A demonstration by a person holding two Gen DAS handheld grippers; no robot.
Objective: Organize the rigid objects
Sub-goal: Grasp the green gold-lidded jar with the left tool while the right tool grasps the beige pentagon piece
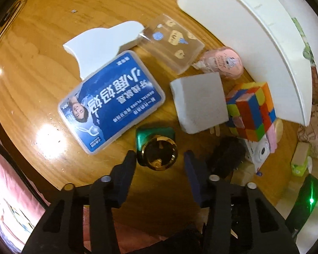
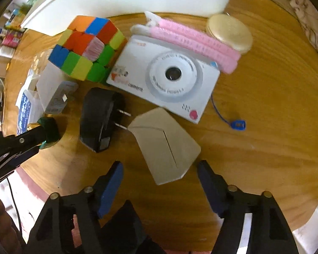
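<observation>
My left gripper (image 1: 160, 158) is open, its fingers on either side of a green bottle with a gold cap (image 1: 156, 148) standing on the round wooden table (image 1: 42, 53); the same bottle (image 2: 49, 132) and left gripper show at the left of the right wrist view. My right gripper (image 2: 160, 168) is open just above the near end of a beige angular block (image 2: 165, 144). A black plug adapter (image 2: 99, 118), a white toy camera (image 2: 169, 78) and a colour cube (image 2: 87, 48) lie beyond.
A blue-labelled plastic box (image 1: 111, 103), a white foam shape (image 1: 103, 44), a clear case (image 1: 171, 42), a white charger (image 1: 199, 101), pink rollers (image 2: 197, 44), a gold round tin (image 2: 230, 32) and a tall white board (image 1: 254, 31) crowd the table.
</observation>
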